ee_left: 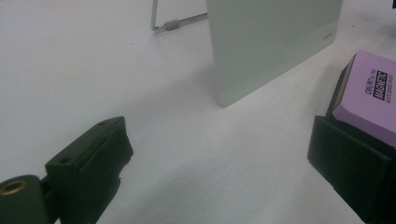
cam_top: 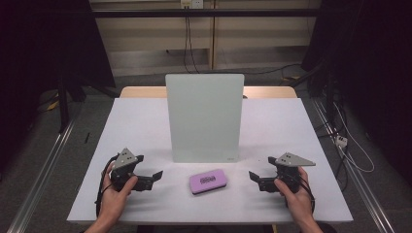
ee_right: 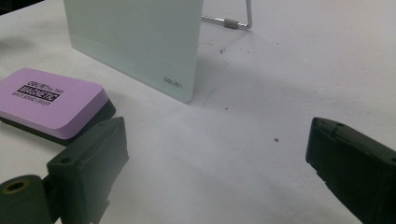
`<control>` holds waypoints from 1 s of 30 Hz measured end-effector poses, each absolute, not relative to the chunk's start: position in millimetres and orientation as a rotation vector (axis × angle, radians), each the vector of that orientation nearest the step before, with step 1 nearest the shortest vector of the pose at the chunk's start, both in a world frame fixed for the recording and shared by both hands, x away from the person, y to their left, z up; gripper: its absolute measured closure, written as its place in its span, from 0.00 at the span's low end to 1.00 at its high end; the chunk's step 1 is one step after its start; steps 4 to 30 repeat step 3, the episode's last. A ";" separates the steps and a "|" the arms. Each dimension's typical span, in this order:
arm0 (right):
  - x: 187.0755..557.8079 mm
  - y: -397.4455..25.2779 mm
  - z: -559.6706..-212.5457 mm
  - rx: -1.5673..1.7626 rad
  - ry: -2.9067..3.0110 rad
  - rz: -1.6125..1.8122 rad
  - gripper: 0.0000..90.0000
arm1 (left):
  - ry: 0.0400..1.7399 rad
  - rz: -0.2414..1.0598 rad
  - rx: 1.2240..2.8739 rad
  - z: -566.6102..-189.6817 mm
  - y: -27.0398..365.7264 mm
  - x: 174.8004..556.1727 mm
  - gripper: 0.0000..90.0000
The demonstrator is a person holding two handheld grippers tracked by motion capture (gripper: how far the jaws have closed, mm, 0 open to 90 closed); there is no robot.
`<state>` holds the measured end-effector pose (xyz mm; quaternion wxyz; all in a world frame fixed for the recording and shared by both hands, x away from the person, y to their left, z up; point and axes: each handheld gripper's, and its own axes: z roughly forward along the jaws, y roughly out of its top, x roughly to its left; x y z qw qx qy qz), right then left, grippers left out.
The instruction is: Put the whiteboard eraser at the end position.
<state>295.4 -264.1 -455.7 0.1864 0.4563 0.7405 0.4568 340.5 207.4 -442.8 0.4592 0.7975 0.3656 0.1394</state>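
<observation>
One smooth white board [cam_top: 204,116] stands upright at frame centre on the white worktop [cam_top: 145,126], marked "deli" at its lower corner. One purple-topped, black-based rounded eraser [cam_top: 209,181] reading "MAGNETIC" lies just below it, between the left gripper [cam_top: 154,177] and right gripper [cam_top: 254,178], both with fingers apart and empty.

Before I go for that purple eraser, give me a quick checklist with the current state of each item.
1. Left gripper open: ok.
2. Right gripper open: ok.
3. Purple rectangular magnetic whiteboard eraser flat on the white table, between both grippers, untouched: ok.
4. Eraser apart from the upright pale glass board: ok.
5. Board's wire stand seated: cannot tell.
6. Table clean: not ok, dark specks by the board.
</observation>
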 end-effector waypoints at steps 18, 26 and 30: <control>295.6 -265.2 -455.7 1.295 2.079 1.288 0.06 | 0.916 0.347 1.952 -443.8 208.3 343.9 0.06; 295.6 -265.2 -455.7 1.295 2.079 1.288 0.06 | 0.916 0.347 1.952 -443.8 208.3 343.9 0.06; 295.6 -265.2 -455.7 1.295 2.079 1.288 0.06 | 0.916 0.347 1.952 -443.8 208.3 343.9 0.06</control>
